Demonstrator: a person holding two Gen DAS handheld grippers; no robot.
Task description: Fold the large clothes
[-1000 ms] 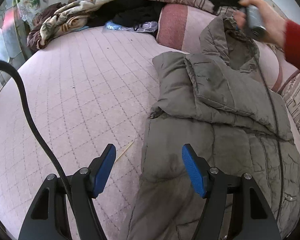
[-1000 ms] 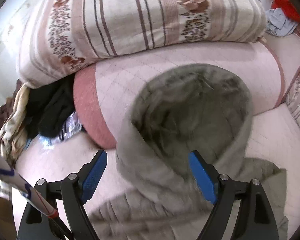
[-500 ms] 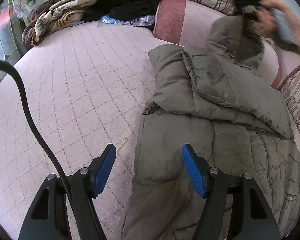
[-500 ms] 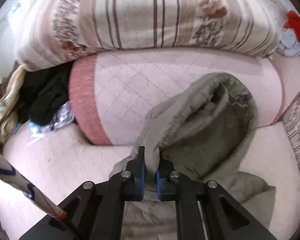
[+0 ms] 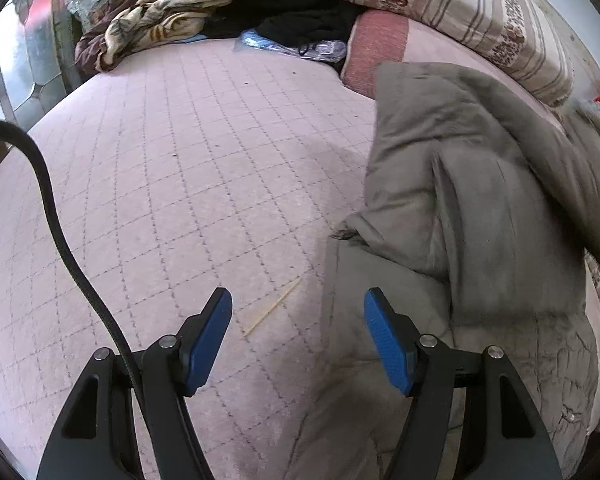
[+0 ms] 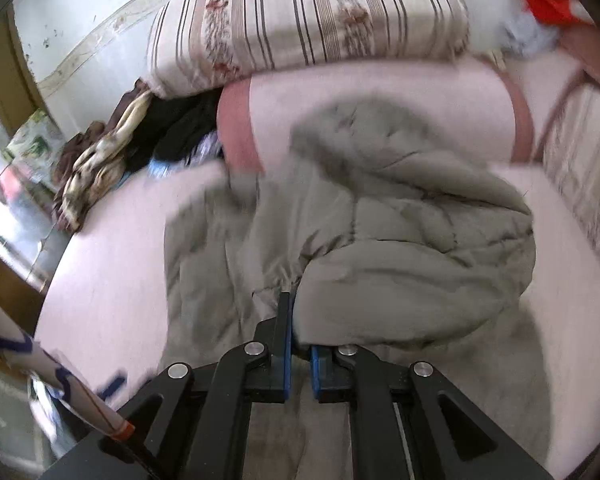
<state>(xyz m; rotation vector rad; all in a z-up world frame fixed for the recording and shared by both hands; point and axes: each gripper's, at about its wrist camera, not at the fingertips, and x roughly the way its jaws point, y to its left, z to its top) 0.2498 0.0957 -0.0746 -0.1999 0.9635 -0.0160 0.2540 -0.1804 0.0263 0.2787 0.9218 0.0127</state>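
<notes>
Right wrist view has the right gripper (image 6: pixel 299 354) clamped tight on a fold of the grey-green padded jacket (image 6: pixel 400 240), its blue pads pressed together with cloth pinched between them. The gathered part bulges in a rounded heap just past the fingertips, and the picture is smeared with motion blur.

Left wrist view shows the left gripper (image 5: pixel 298 340) with its jaws standing well apart and nothing between them. One blue pad hangs over the bare pink quilted bedcover (image 5: pixel 180 160), the other over the jacket's near edge; whether that pad touches the cloth cannot be told.

Only the left view shows the jacket's lower body lying flat on the bed at the right, with a sleeve or panel folded over it, a black cable (image 5: pixel 52 216) curving in from the left, and a thin pale stick (image 5: pixel 272 306) lying on the cover beside the hem. Only the right view shows the pinched fold and a white pole with blue marks (image 6: pixel 40 380) at lower left.

Both show the striped floral pillow (image 6: pixel 300 20), the pink bolster (image 6: pixel 380 92) beneath it, and a heap of dark and patterned clothes (image 5: pixel 204 4) at the far edge of the bed.
</notes>
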